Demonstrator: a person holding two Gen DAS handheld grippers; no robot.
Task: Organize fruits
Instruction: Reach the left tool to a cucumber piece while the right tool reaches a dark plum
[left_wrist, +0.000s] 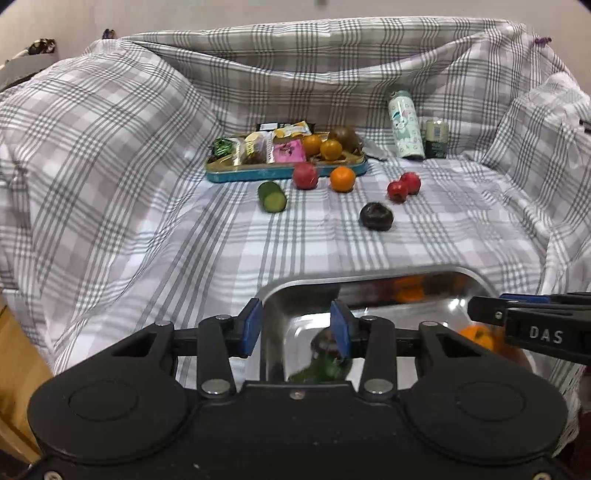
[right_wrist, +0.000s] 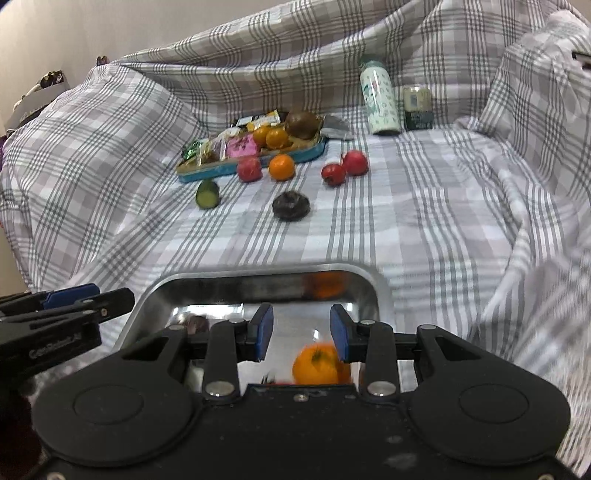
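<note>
A shiny steel tray (left_wrist: 369, 277) (right_wrist: 258, 272) lies at the near edge of the checked cloth. It holds an orange (right_wrist: 316, 365) (left_wrist: 476, 334) and a dark fruit with a green piece (left_wrist: 327, 354). My left gripper (left_wrist: 295, 326) (right_wrist: 74, 299) hangs open over the tray's left end, holding nothing. My right gripper (right_wrist: 301, 332) (left_wrist: 517, 317) stands open just above the orange. Farther off on the cloth lie a cucumber piece (left_wrist: 272, 196), a red fruit (left_wrist: 305, 175), an orange (left_wrist: 342, 178), two small red fruits (left_wrist: 404, 186) and a dark round fruit (left_wrist: 376, 216).
A teal tray (left_wrist: 258, 173) at the back holds snack packets, two small oranges and a brown fruit. A patterned bottle (left_wrist: 405, 125) and a small jar (left_wrist: 436, 138) stand to its right. The cloth rises in high folds on the left, back and right.
</note>
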